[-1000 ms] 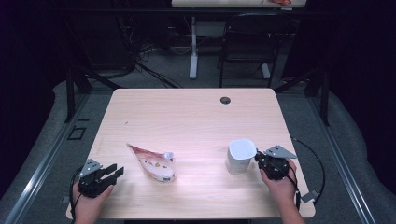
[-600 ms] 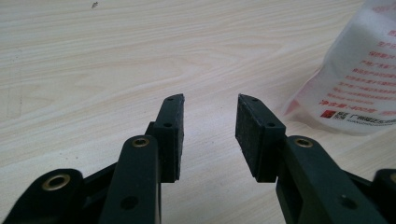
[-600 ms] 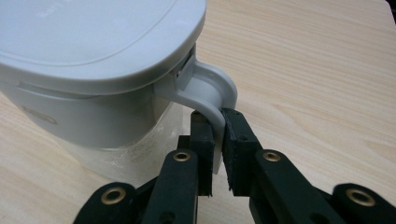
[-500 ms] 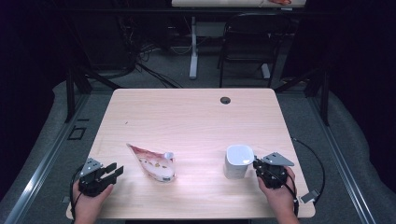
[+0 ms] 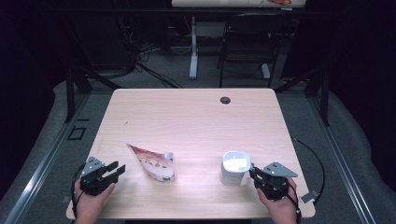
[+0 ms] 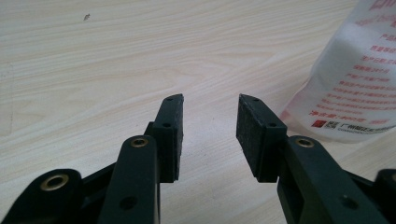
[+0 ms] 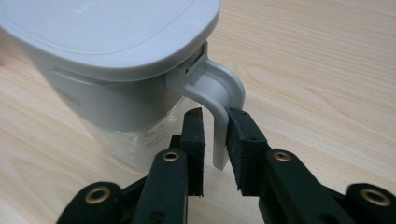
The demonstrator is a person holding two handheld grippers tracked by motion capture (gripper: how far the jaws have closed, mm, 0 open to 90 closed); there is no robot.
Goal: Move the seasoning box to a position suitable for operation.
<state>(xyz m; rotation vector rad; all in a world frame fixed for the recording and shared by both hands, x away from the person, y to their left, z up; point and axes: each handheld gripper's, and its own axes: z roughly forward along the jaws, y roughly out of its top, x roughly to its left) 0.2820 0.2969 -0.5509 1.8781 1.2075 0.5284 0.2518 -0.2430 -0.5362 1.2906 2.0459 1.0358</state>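
A white lidded jug [image 5: 233, 167] stands on the wooden table [image 5: 196, 121] at the front right. My right gripper [image 5: 253, 173] is shut on its curved handle [image 7: 224, 88]. In the right gripper view the right pad [image 7: 243, 149] presses the handle, and a thin gap shows at the left pad; this is the same right gripper [image 7: 215, 135]. A printed pouch with a spout [image 5: 154, 163] lies flat at the front left. My left gripper [image 5: 116, 170] rests left of it, open and empty. In the left gripper view, the left gripper [image 6: 210, 126] has the pouch's white end [image 6: 355, 84] just beyond its right jaw.
A round cable hole [image 5: 225, 100] sits near the table's far edge. A black chair [image 5: 247, 42] and another table's leg [image 5: 193, 46] stand beyond the table. The right gripper's cable [image 5: 317, 163] loops off the right edge.
The right gripper has pulled the jug by its handle toward the front edge and slightly left. The left gripper and the pouch have not moved.
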